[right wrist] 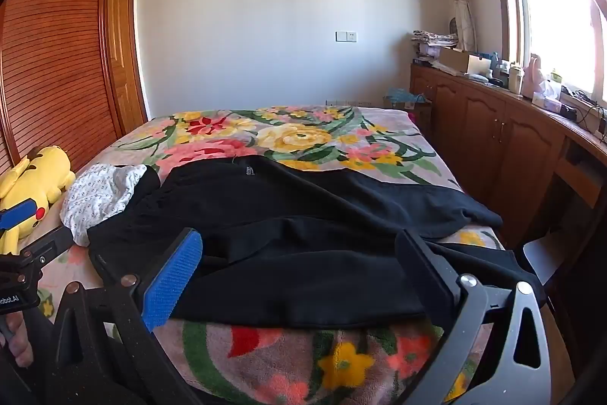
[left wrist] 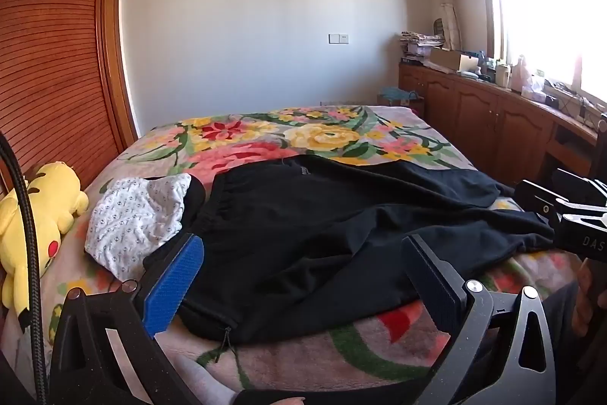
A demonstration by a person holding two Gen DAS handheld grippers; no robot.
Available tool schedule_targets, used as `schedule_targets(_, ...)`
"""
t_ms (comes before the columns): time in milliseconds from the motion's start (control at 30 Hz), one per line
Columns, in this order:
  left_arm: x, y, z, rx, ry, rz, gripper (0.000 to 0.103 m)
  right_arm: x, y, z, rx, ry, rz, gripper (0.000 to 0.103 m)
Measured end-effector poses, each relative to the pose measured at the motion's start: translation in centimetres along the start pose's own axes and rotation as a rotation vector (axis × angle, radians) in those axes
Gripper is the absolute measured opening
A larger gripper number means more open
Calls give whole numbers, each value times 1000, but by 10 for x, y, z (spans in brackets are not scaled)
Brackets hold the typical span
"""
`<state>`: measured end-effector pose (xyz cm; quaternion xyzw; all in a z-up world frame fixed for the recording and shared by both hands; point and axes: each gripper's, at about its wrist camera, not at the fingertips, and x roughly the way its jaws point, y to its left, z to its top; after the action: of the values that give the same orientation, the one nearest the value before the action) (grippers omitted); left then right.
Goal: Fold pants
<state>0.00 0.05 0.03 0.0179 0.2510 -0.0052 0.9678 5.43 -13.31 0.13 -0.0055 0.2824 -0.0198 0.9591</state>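
Floral blanket (left wrist: 326, 135) bears black pants (left wrist: 341, 234) just ahead of both claws, left (left wrist: 303, 276) and right (right wrist: 299, 272), each spread wide, grasping nothing.

Each black-framed claw (left wrist: 299, 276) carries one ribbed blue pad (left wrist: 172, 285), silver screws and a braided cable (left wrist: 28, 234).

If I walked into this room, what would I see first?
Probably the big flowery blanket covering the bed, with black pants spread out flat across it. Then the yellow stuffed toy lying at the left edge by the wooden wardrobe, beside a small white patterned cloth. On the right, a bright window glows above a cluttered wooden cabinet.
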Motion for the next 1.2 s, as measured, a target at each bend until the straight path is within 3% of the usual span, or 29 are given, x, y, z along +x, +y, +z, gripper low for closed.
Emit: schedule_targets(1200,0,0,-1,16,-13,13,103,-1,-2,-1,11,-4,8,102)
